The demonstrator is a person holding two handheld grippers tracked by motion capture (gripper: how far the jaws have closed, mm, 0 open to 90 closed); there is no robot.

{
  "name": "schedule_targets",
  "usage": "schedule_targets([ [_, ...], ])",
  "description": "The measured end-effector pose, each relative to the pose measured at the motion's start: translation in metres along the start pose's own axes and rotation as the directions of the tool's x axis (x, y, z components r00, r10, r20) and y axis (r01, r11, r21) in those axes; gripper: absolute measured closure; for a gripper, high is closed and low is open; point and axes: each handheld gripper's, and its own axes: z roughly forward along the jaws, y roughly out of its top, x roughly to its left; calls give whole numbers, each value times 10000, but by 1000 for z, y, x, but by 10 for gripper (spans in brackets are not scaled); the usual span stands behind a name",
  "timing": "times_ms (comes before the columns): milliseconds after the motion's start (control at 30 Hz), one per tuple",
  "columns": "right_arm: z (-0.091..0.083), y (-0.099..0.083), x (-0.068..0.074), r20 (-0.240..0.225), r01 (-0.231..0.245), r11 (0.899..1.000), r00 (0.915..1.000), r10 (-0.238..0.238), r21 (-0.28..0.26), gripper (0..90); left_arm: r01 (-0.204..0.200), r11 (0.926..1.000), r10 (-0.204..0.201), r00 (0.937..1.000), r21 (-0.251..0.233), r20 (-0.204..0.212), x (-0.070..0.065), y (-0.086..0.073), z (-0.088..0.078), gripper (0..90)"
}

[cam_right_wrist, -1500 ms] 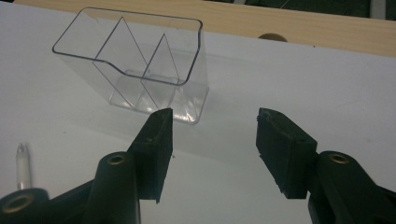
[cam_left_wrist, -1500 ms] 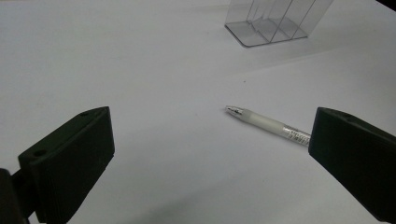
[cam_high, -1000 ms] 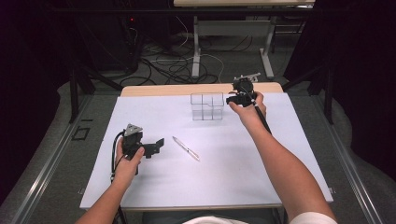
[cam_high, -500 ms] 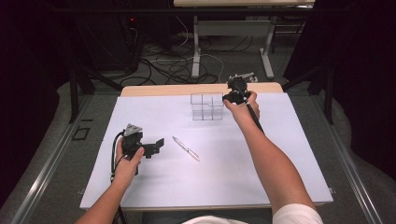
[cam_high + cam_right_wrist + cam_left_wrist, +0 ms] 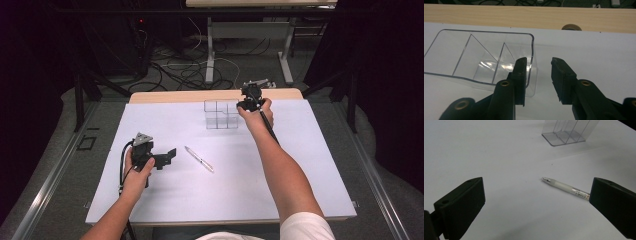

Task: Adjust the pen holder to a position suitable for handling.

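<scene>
A clear plastic organizer (image 5: 222,115) with several compartments stands at the far middle of the white sheet. My right gripper (image 5: 243,106) is at its right end. In the right gripper view the organizer's (image 5: 481,57) end wall stands between the jaws of that gripper (image 5: 539,62), close to the left one. The jaws have just been closing and a gap remains beside the right pad. A translucent pen (image 5: 199,159) lies loose mid-table. My left gripper (image 5: 170,154) rests to its left, wide open, and its own view (image 5: 536,202) shows the pen (image 5: 565,187) ahead on the sheet.
The white sheet (image 5: 300,165) covers most of the table; a wooden strip (image 5: 499,13) runs along the far edge, with a small round fitting (image 5: 571,27) in it. Cables and table legs lie on the floor beyond. The organizer (image 5: 566,132) shows far ahead of the left gripper.
My right gripper has moved left and slightly down, up to the organizer's right end. The left gripper and the pen have stayed put.
</scene>
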Motion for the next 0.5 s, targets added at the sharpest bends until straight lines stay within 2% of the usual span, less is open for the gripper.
schedule_targets([
  [167,7,-1,1,-5,-161,9999,9999,161,-18,656,49,10000,-49,10000,-6,-21,0,0,0,3],
  [300,14,-3,4,90,50,10000,9999,-49,-72,671,28,10000,-28,10000,46,-37,0,0,1,3],
  [400,18,-4,7,140,16,10000,9999,-17,60,677,-14,9999,14,10000,139,16,0,0,0,3],
  [500,21,-5,9,265,-41,9998,9996,35,219,735,1,10000,-1,10000,94,13,0,0,1,3],
])
